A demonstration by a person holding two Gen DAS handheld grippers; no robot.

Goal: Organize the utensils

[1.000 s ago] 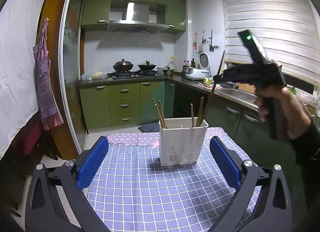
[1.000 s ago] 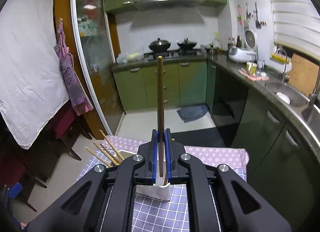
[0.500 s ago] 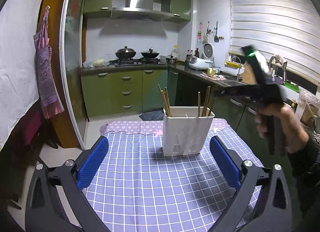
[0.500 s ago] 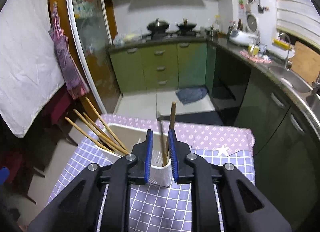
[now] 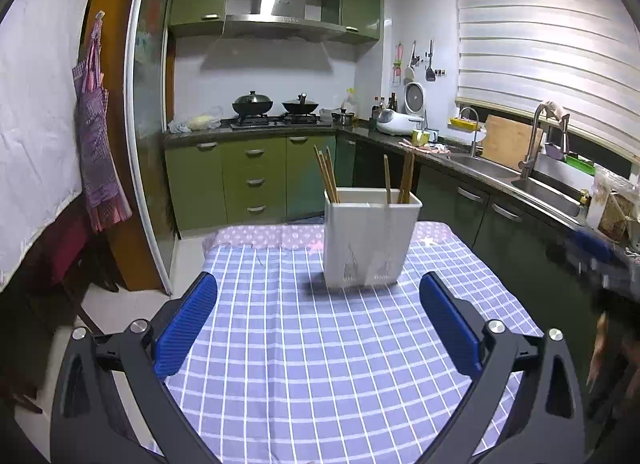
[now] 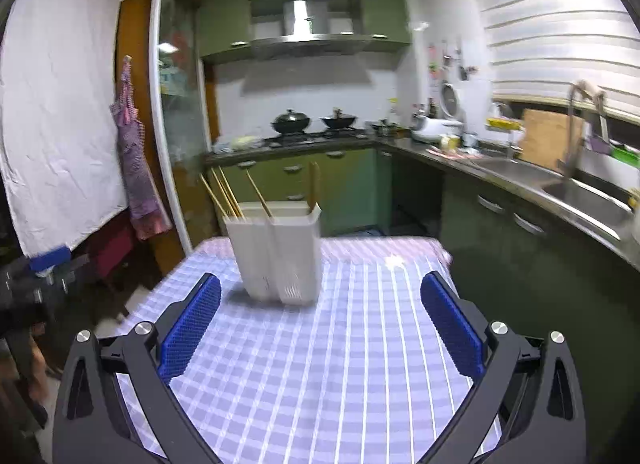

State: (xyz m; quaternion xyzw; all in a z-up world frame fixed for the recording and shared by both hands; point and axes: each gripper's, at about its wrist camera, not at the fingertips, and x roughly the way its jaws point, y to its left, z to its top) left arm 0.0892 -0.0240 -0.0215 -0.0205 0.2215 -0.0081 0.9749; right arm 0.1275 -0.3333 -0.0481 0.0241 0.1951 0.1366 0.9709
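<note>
Left gripper [image 5: 318, 324]: jaws spread wide, nothing between the blue pads. Right gripper [image 6: 320, 320]: jaws likewise released and empty.

White utensil holder [image 5: 370, 242] stands upright on the checked desk [image 5: 320, 364], ahead of the left jaws and slightly toward the right pad. From the right wrist view the same holder sits ahead and toward the left pad, somewhat blurred.

Chopsticks [image 5: 326, 176] stand inside the holder: a bunch leaning in its left compartment, a few more [image 5: 404, 178] in the right one. Exact count hard to tell.

No loose utensil visible on the cloth between or near either pair of jaws in either view. The desk edges nearest the cameras are hidden by the gripper bodies.

Judgement: sorting looks complete or nearly so, with everything visible already in the holder and both grippers free. If anything is left, it lies out of frame.
</note>
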